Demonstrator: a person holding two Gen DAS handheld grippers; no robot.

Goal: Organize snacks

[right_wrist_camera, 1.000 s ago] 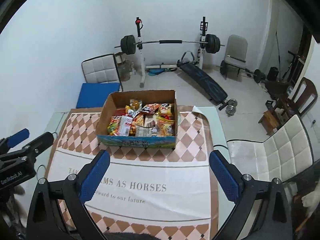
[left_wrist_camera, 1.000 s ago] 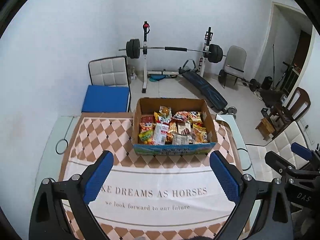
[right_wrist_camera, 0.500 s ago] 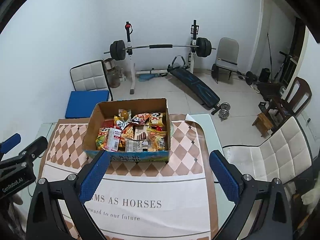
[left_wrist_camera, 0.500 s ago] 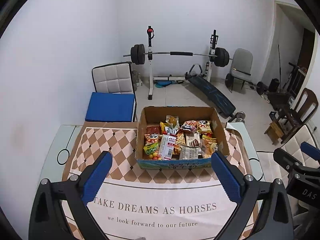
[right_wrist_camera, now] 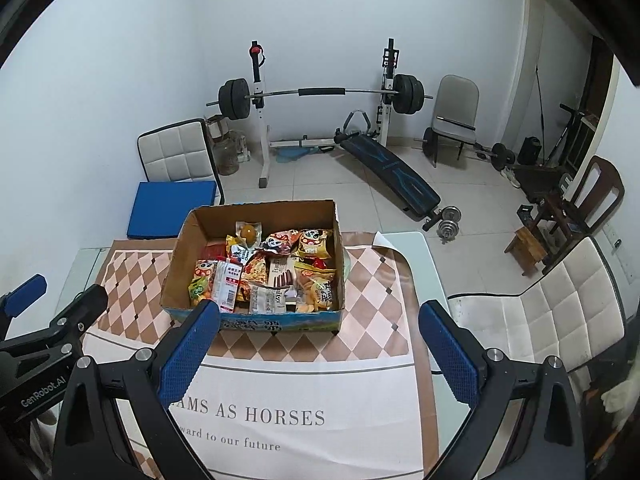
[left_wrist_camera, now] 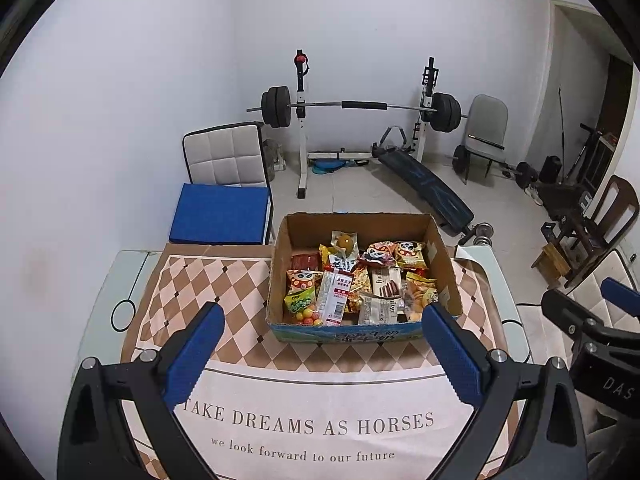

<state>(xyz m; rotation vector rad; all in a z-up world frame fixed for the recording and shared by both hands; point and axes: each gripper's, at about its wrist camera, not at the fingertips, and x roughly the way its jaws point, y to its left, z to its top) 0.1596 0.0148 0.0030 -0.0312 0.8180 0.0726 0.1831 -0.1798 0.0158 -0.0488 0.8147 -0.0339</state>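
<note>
An open cardboard box (left_wrist_camera: 444,264) stands on the table's far half, filled with several colourful snack packets (left_wrist_camera: 336,292). It also shows in the right wrist view (right_wrist_camera: 176,264), with the packets (right_wrist_camera: 276,276) inside. My left gripper (left_wrist_camera: 320,344) is open and empty, held above the tablecloth just short of the box's front wall. My right gripper (right_wrist_camera: 316,340) is open and empty, at the box's front right. Each gripper shows at the edge of the other's view.
A checked tablecloth (left_wrist_camera: 312,428) with printed words covers a glass table (left_wrist_camera: 104,300). A white chair with a blue cushion (left_wrist_camera: 220,216) stands beyond the far edge. Another white chair (right_wrist_camera: 552,312) is at the right. A barbell rack (left_wrist_camera: 360,108) and bench stand behind.
Both grippers have moved forward toward the box, which now looks larger and nearer. Both stay open.
</note>
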